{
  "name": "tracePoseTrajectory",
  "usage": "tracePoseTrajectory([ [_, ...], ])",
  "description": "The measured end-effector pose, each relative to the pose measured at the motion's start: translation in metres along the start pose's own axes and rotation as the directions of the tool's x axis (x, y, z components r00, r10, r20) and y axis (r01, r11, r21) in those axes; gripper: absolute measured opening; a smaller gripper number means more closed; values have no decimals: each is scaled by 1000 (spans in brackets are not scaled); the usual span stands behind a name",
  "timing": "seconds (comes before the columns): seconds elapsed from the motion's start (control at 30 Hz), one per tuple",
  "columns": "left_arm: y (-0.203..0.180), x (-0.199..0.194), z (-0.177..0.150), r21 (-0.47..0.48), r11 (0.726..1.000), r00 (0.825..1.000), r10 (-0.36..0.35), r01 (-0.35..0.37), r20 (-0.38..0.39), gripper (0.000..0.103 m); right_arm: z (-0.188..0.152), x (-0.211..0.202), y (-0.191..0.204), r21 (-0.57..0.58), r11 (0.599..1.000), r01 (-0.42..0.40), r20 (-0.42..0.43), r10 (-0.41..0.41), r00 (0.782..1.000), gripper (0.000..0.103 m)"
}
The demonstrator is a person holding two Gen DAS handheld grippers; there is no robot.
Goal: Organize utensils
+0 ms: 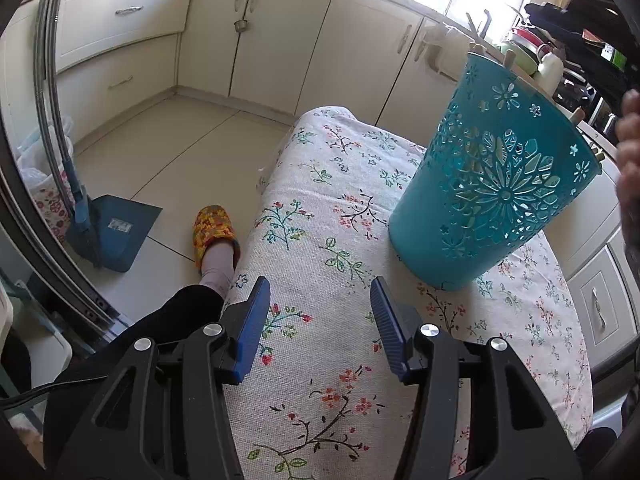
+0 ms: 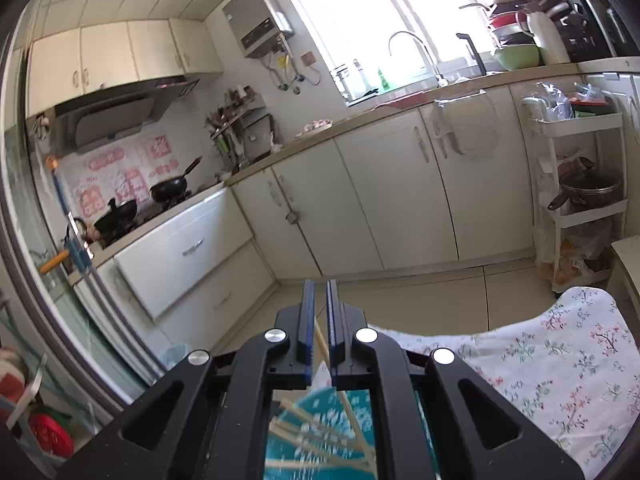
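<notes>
The teal basket point(image 1: 496, 184) stands on the flowered tabletop point(image 1: 320, 360), toward its far right side and not far from the right edge. Thin wooden chopsticks point(image 2: 304, 428) already poke up out of it.

The right gripper point(image 2: 319, 308) is above the basket's open top. Its jaws are nearly shut, and one chopstick point(image 2: 321, 340) is pinched between them, slanting down toward the basket. The left gripper point(image 1: 320, 312) hangs over the near middle of the tabletop. Its jaws are about half open and hold nothing.

Here is what I think could go wrong. The basket looks light and tall, and nobody is holding it. If the chopstick bumps its rim or pushes on the sticks inside, the basket could tip or slide toward the right edge and spill. The held chopstick is also at a slant, so if it is let go too high it might bounce off the rim and drop to the floor point(image 1: 192, 152). The pinch is on a thin, smooth stick, so it could also slip or swing.

There is room to move. The tabletop in front of the left gripper is bare cloth, so that gripper could go over and steady the basket. The left edge drops to the floor beside a slippered foot point(image 1: 214, 236). The far end is rounded, with cupboards point(image 1: 280, 52) beyond it.
</notes>
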State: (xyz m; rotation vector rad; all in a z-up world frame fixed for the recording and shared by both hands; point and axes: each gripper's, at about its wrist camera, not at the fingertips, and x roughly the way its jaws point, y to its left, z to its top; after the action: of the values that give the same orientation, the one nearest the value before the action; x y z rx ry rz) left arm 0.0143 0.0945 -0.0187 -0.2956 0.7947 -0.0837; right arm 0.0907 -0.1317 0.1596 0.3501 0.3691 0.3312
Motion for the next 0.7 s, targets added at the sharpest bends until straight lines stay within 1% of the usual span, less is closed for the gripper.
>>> tracePoseTrajectory([
  [0.13,-4,0,-1,28,1000,1000,1,-1,-3,55,-14,-26,2,-25,1000,6,-22,-6,1000,8],
  [0.27,-11,-6,-3,73,997,1000,17,-18,13,58,-31,-59,-1,-45,999,26,-38,-28,999,16],
  [0.3,-12,-8,-3,82,996,1000,22,-23,19,59,-37,-69,-3,-43,999,29,-43,-31,999,16],
  [0.37,-13,-15,-3,98,995,999,30,-33,28,59,-48,-88,-5,-42,999,35,-56,-37,998,17],
  [0.43,-12,-26,-1,101,995,999,23,-26,32,60,-57,-103,-6,-43,998,45,-67,-48,997,22],
  [0.53,-13,-52,3,120,992,998,22,-28,52,67,-74,-130,-4,-34,998,53,-92,-56,994,25],
  [0.6,-16,-75,4,138,990,997,14,-24,73,73,-82,-148,2,-35,997,66,-93,-69,993,33],
  [0.67,-20,-95,4,157,987,996,15,-30,92,77,-89,-160,7,-30,996,87,-98,-89,991,49],
  [0.7,-23,-110,2,171,985,994,14,-32,106,80,-93,-169,11,-26,995,100,-103,-103,989,52],
])
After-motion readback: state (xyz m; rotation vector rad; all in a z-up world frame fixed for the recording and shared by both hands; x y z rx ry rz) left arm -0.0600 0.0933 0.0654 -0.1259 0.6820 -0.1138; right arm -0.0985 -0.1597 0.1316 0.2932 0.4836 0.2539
